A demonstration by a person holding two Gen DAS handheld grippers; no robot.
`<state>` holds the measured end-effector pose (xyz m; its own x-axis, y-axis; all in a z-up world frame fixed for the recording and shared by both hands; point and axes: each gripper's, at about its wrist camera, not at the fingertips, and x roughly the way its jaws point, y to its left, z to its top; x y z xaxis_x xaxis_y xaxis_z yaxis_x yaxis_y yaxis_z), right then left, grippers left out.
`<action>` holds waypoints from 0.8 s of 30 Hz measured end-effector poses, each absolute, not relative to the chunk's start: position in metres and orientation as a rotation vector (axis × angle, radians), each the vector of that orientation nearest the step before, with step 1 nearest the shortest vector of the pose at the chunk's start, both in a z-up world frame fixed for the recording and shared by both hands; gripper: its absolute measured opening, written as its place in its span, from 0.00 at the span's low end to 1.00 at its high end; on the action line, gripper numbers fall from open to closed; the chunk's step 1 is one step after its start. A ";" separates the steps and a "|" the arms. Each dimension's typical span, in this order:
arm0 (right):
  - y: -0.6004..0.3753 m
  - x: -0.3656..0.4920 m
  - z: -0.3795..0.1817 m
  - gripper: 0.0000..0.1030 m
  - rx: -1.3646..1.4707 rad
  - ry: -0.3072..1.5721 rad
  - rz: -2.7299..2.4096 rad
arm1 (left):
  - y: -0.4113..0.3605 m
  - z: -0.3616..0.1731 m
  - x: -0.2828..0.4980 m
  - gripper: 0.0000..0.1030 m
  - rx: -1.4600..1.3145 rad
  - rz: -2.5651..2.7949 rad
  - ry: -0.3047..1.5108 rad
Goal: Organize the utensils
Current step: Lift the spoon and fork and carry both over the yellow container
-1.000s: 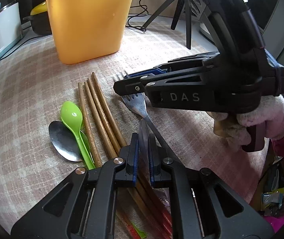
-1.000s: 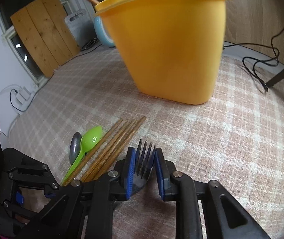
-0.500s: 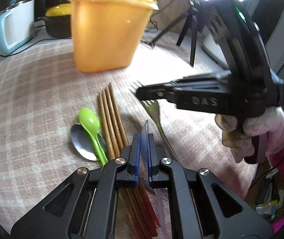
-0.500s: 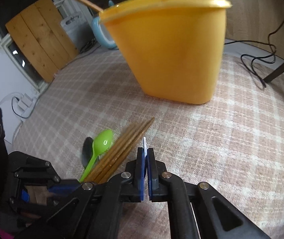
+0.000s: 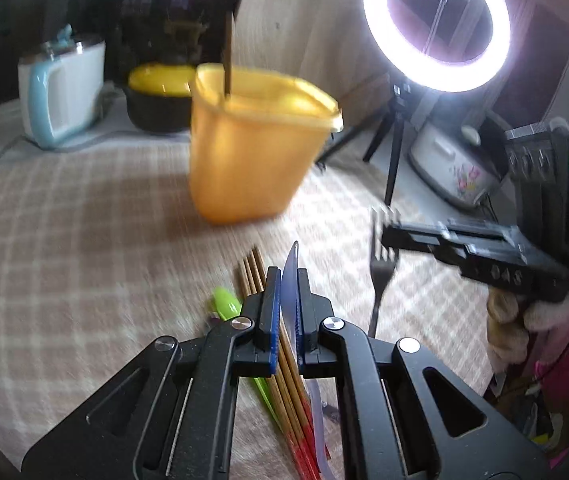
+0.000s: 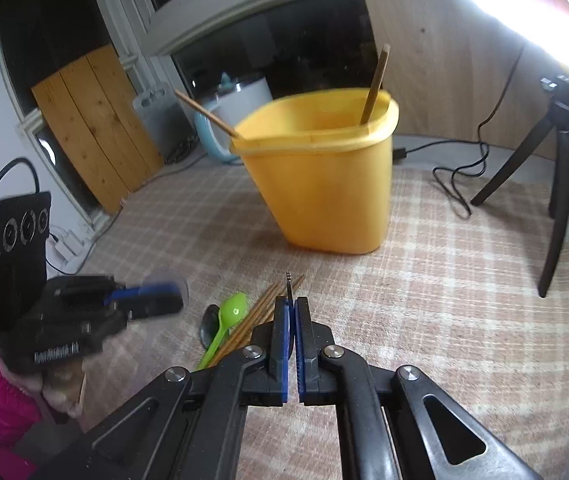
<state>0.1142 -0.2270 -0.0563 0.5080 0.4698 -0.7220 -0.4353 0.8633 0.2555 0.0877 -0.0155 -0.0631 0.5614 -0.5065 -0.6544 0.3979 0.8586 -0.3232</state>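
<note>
Left wrist view: the left gripper pinches a translucent knife blade-up, the yellow bin at 11 o'clock, chopsticks and green spoon on the checked cloth below, while at 3 o'clock the right gripper grips a fork. Right wrist view: the right gripper is clamped on the fork, seen edge-on, the bin at 12 o'clock and the left gripper at 9 o'clock, blurred.
</note>
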 end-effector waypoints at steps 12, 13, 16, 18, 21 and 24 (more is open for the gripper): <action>-0.239 0.092 -0.009 0.00 0.065 0.741 0.501 | 0.014 -0.004 0.131 0.04 -0.188 -0.487 0.623; -0.239 0.091 -0.005 0.00 0.065 0.730 0.497 | 0.016 0.001 0.135 0.04 -0.195 -0.486 0.610; -0.240 0.090 0.010 0.00 0.067 0.690 0.491 | 0.022 0.018 0.149 0.04 -0.200 -0.481 0.556; -0.240 0.089 0.021 0.00 0.063 0.664 0.485 | 0.025 0.030 0.158 0.04 -0.194 -0.476 0.517; -0.238 0.086 0.038 0.00 0.047 0.622 0.463 | 0.028 0.044 0.175 0.04 -0.202 -0.475 0.478; -0.238 0.089 0.051 0.00 0.050 0.590 0.451 | 0.030 0.056 0.195 0.04 -0.196 -0.462 0.439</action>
<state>0.0891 -0.2378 0.0508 0.7365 0.4245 -0.5267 -0.3965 0.9017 0.1722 0.1949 0.0301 0.0556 0.8042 -0.4702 -0.3636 0.3875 0.8786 -0.2792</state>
